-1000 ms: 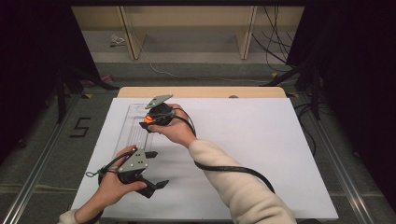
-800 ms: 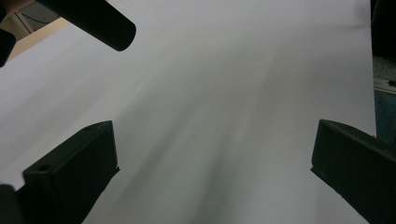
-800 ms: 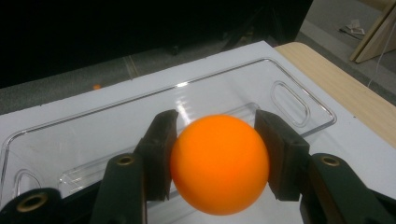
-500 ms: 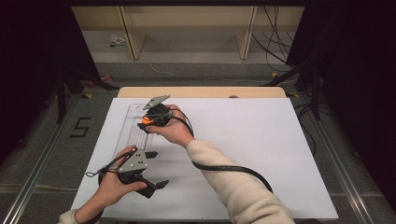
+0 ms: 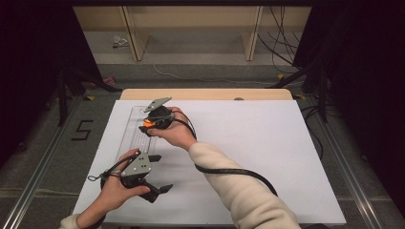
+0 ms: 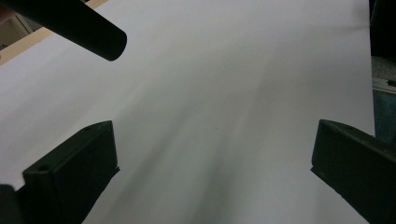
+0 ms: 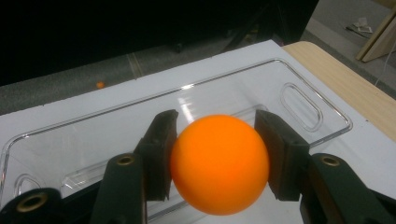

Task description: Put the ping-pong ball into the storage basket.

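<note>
Orange ball [image 7: 219, 164] in right claw [image 7: 217, 156]

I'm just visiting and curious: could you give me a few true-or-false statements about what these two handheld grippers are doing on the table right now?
1. The right gripper holds a smooth orange ball. True.
2. The ball is over a clear plastic tray. True.
3. The left gripper is clamped on a blue block. False: its fingers stand wide apart over the bare white tabletop.
4. The tray lies at the table's right edge. False: it lies near the left edge.
</note>
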